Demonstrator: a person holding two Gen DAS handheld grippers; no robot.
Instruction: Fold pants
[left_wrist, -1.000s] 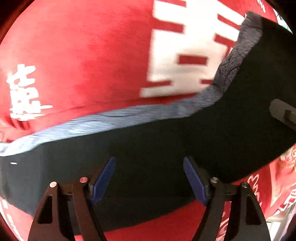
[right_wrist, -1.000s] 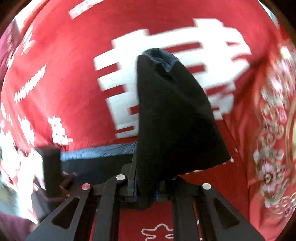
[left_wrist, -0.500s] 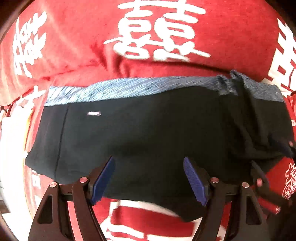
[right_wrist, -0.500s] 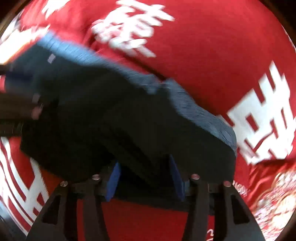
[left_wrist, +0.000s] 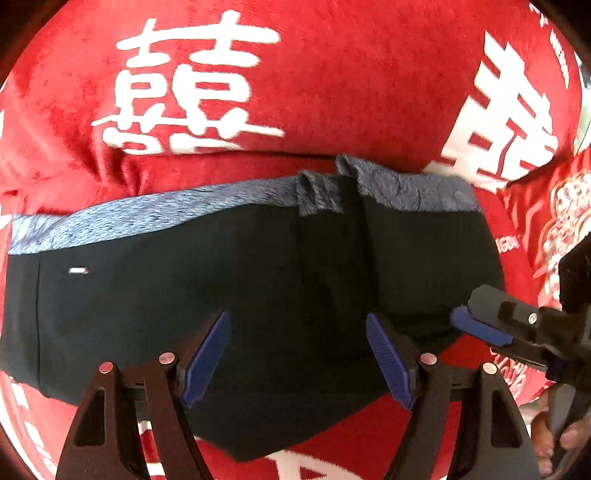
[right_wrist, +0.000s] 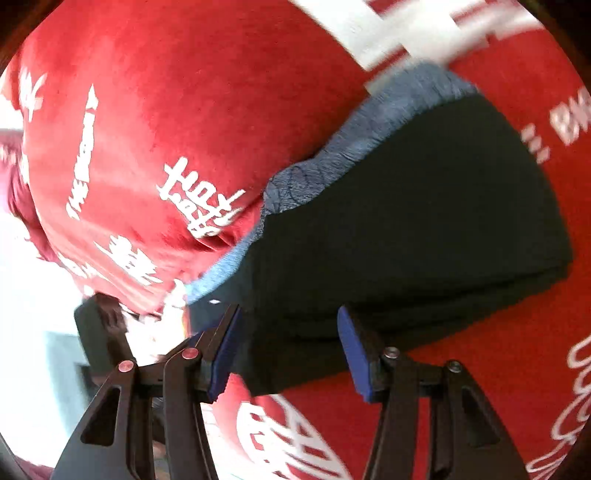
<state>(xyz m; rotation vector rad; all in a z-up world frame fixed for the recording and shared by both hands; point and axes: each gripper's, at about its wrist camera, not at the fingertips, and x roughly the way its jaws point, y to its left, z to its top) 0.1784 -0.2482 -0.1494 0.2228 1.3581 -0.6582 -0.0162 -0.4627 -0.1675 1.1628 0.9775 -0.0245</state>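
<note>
Pants (left_wrist: 240, 280): dark, with a blue-grey heathered waistband (left_wrist: 122, 221) along the far edge, lying flat and folded on a red cloth (left_wrist: 332, 81) printed with large white characters; whether a tabletop or something else lies beneath the cloth cannot be told. In the left wrist view the pants span most of the width, a small pale tag (left_wrist: 78, 270) near the left end just below the waistband, and the right part doubled over so that a second strip of waistband sits bunched and overlapping at centre-right. Left gripper (left_wrist: 297, 356): pointing steeply down over the near half of the pants, blue-padded jaws standing wide apart, nothing between them, pads clear of the fabric. Right gripper (right_wrist: 291, 350): jaws at a middling spread with a gap between the blue pads, no fabric pinched; the near edge of the pants shows in the gap beyond the fingertips, whether touching them cannot be told. In the left wrist view the right gripper (left_wrist: 480, 328) enters from the right, its blue pad at the right end of the pants, beside the folded layer; part of a hand (left_wrist: 546, 435) on its handle shows at the lower right. In the right wrist view the folded stack (right_wrist: 424, 229) shows a thick doubled edge at the right, waistband running up the far side; image somewhat blurred, bright washed-out area at the left
</note>
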